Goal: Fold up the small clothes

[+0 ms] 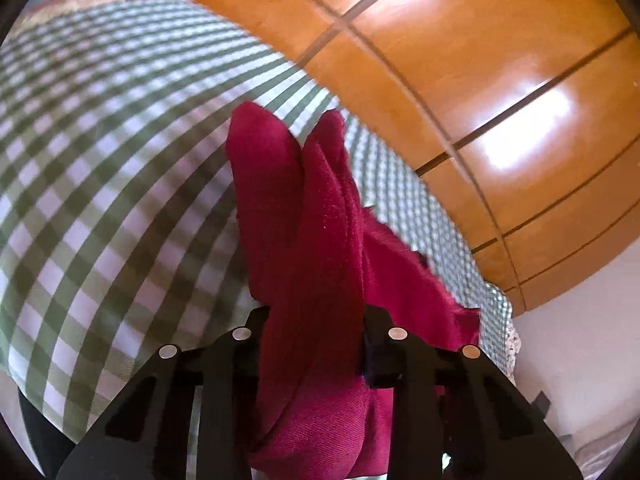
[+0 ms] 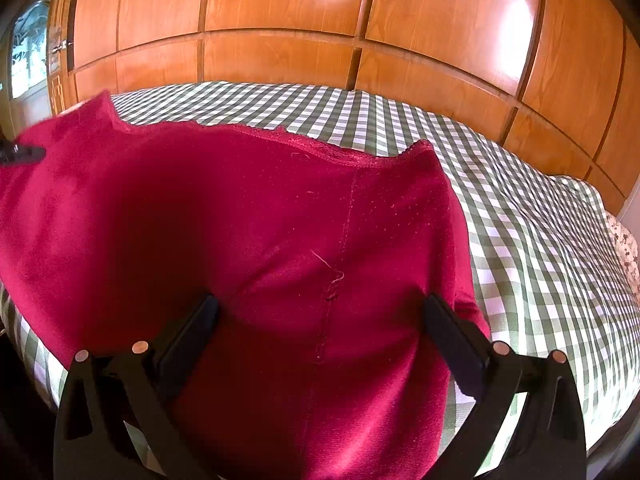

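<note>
A dark red garment lies spread on the green-and-white checked bed cover, its seam running toward me. My right gripper hovers just over its near part, jaws wide apart, nothing pinched between them. In the left wrist view, the red garment is bunched up in a fold between the fingers of my left gripper, which is shut on it and holds it raised off the cover. In the right wrist view, a black fingertip of the left gripper shows at the garment's far left corner.
A glossy orange wooden wardrobe runs along the far side of the bed, close behind it. A window is at the far left. Floral fabric peeks out at the bed's right end, beside a pale wall.
</note>
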`<state>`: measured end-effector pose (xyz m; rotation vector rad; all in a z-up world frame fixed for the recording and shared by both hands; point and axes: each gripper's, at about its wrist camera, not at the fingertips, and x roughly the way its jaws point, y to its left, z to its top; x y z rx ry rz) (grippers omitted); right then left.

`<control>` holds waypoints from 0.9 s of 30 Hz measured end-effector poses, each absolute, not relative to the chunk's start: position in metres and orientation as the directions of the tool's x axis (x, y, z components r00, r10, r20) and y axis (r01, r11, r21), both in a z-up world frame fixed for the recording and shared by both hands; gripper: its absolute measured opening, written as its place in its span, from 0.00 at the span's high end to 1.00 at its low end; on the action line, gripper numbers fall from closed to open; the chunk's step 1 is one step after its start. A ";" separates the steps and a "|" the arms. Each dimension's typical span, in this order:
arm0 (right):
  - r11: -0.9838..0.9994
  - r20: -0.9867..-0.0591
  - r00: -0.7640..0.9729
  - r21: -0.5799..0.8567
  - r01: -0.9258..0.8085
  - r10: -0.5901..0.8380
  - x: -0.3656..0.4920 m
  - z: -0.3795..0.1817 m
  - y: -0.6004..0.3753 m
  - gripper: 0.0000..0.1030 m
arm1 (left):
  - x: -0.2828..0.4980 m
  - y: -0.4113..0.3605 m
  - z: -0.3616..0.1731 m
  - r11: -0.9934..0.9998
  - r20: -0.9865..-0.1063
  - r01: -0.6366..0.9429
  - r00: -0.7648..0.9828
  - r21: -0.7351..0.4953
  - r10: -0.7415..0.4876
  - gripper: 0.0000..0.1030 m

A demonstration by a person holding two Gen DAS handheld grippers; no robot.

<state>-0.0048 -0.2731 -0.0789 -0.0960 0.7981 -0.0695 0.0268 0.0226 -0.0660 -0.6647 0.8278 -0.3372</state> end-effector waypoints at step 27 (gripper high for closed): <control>0.955 -0.806 0.580 0.062 0.289 -0.123 -0.014 -0.076 -0.369 0.02 | 0.001 -0.054 0.021 0.791 -0.478 0.323 0.657 -0.520 -0.582 0.73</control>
